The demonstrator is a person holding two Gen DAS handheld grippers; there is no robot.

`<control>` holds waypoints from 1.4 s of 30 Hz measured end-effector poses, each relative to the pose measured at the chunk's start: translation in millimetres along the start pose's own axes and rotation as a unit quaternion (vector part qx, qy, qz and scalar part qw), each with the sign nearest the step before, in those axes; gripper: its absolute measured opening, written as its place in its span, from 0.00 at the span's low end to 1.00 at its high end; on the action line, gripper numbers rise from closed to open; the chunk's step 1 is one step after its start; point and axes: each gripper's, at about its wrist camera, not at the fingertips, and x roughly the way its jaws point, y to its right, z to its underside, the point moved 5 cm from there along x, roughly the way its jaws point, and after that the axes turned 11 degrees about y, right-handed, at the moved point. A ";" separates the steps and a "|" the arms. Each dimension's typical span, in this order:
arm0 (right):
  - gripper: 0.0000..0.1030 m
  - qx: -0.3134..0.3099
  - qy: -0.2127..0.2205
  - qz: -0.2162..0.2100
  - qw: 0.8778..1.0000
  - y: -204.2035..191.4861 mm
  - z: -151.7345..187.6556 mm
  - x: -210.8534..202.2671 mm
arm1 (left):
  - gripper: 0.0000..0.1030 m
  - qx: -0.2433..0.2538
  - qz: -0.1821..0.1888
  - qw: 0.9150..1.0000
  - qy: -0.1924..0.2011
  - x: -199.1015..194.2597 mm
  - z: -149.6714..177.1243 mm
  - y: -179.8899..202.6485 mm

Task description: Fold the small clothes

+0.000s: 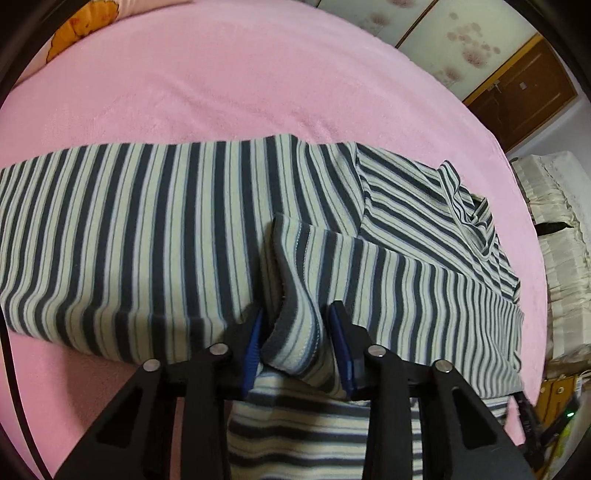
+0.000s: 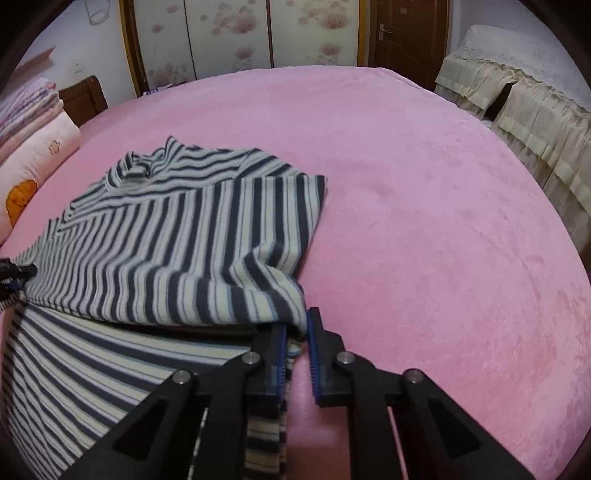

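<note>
A navy-and-cream striped shirt (image 1: 166, 229) lies partly folded across the pink bed (image 1: 221, 92); its collar (image 1: 476, 218) is at the right in the left wrist view. My left gripper (image 1: 297, 332) is shut on a bunched sleeve cuff (image 1: 295, 325) that fills the gap between its blue pads. In the right wrist view the same shirt (image 2: 166, 236) spreads to the left, collar (image 2: 136, 170) far away. My right gripper (image 2: 297, 328) is shut on the shirt's near right corner (image 2: 291, 310), pinched at the fingertips. The left gripper's tip (image 2: 14, 273) shows at the left edge, on the shirt's border.
Pink blanket (image 2: 424, 184) stretches to the right of the shirt and beyond it. Pillows and folded bedding (image 2: 33, 140) lie at the far left. A cream-covered piece of furniture (image 2: 535, 103) stands beside the bed on the right, with flowered wardrobe doors (image 2: 229, 33) behind.
</note>
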 end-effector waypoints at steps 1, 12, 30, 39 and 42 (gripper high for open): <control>0.09 -0.002 -0.002 0.002 1.000 -0.6 1.5 1.0 | 0.29 -0.007 0.002 1.000 -0.010 -0.8 -0.6 -2.4; 0.09 0.016 -0.014 0.008 1.000 5.0 8.1 8.4 | 0.24 -0.040 -0.011 0.997 -0.060 -7.0 0.9 -22.2; 0.09 0.009 -0.015 0.014 1.000 2.1 11.3 9.4 | 0.25 -0.015 -0.033 0.999 0.009 -46.3 -0.5 -18.4; 0.09 -0.002 -0.015 0.019 1.000 -0.8 12.2 6.2 | 0.28 0.019 -0.080 0.997 0.003 -8.7 8.3 -18.5; 0.09 -0.008 -0.013 0.024 1.000 -1.8 12.2 4.1 | 0.28 0.028 -0.083 0.996 0.009 -12.6 8.9 -17.0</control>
